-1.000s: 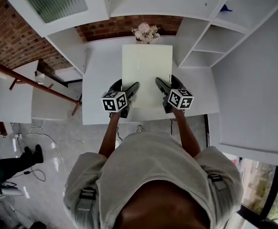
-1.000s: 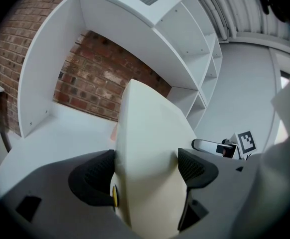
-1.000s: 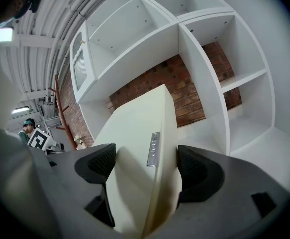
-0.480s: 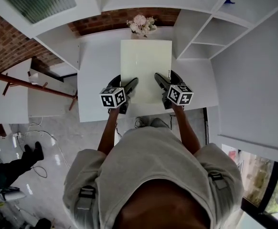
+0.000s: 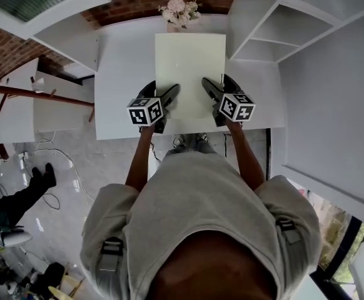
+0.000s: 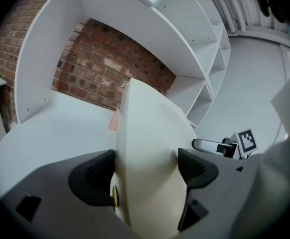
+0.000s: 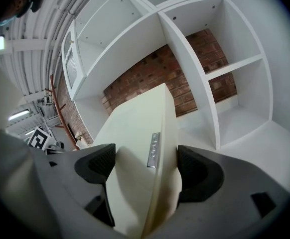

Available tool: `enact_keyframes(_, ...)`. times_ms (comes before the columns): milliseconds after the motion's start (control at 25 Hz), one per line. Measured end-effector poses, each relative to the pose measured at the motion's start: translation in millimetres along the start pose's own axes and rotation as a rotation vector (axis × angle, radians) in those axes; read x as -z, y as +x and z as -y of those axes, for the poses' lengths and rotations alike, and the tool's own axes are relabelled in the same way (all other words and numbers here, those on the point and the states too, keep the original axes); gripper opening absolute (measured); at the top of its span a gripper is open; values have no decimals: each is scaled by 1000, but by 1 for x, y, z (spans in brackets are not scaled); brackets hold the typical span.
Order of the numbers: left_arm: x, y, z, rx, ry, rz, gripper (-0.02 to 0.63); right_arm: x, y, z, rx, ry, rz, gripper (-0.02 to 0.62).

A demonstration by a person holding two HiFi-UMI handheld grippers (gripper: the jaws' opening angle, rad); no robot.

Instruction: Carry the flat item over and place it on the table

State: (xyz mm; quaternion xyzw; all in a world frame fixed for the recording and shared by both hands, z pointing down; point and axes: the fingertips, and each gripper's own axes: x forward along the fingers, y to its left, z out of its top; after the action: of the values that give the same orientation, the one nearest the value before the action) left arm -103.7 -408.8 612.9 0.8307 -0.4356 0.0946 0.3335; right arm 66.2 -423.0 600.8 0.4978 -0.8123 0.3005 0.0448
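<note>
I take this for a home or studio room: white built-in shelves (image 5: 276,33) against a brick wall (image 5: 147,2), flowers (image 5: 179,9) on a white table (image 5: 122,74), cables (image 5: 55,152) across the glossy floor (image 5: 104,167).

The flat item (image 5: 190,67), a plain pale cream rectangular panel (long side running away from the person), sits level over the middle of the white table (image 5: 122,74), its near edge clamped by the left gripper (image 5: 170,97) and right gripper (image 5: 208,87).
</note>
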Motion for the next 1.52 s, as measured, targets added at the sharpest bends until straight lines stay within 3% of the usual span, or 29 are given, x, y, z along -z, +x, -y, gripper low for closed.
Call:
enact_keyframes(400,22,20,12,-49,-24,-34,407,14,-1,30,-28,21,-56,393)
enact_keyframes(1040,91,37,-3,-118,-132,-139,407,82,10,64,-37,91,-208,393)
enact_keyframes(1520,78,63,-23,-120,-137,-151,407,77,40,78,-18,108,-211,393)
